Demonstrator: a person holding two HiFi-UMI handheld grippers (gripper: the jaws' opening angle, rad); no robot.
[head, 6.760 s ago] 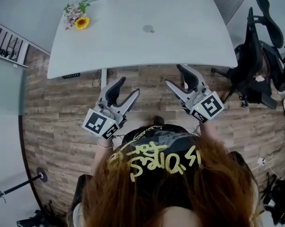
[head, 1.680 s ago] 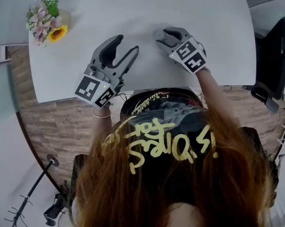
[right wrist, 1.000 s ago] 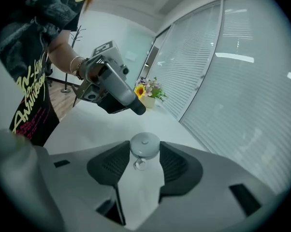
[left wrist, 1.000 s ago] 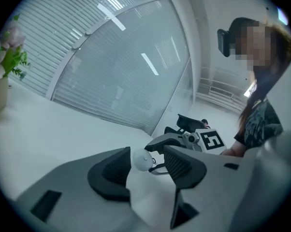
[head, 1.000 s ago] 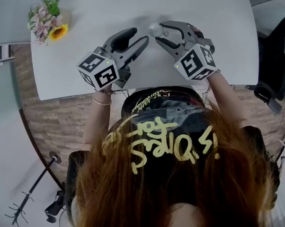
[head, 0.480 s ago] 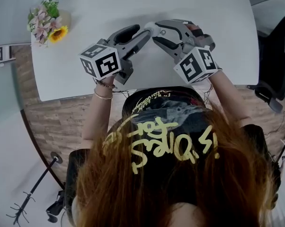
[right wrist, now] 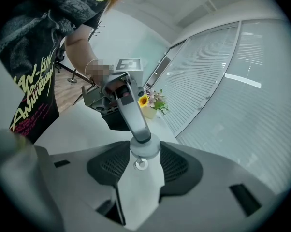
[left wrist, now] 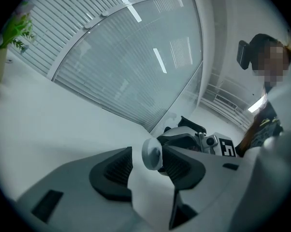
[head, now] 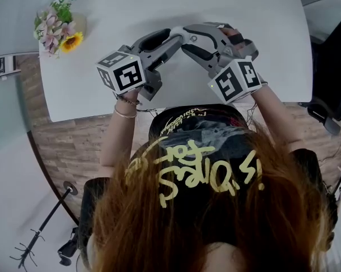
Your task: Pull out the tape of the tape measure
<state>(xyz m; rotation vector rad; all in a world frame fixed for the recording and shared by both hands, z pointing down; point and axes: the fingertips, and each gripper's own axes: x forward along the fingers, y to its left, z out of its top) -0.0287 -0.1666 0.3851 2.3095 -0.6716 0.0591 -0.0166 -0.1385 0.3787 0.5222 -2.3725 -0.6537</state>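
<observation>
Your right gripper (head: 188, 37) clamps the round tape measure (right wrist: 146, 147) over the white table (head: 244, 4), and only its own view shows the small ring (right wrist: 141, 164) beneath, while your left gripper's (left wrist: 146, 164) closing jaws stand around it, perhaps touching one pad, with flowers (head: 60, 27) and blinds (left wrist: 136, 57) behind.

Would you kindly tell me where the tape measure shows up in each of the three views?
Head view: tape measure, upper centre.
Left gripper view: tape measure, just below centre.
Right gripper view: tape measure, lower centre.
Shared landmark: the flowers.
</observation>
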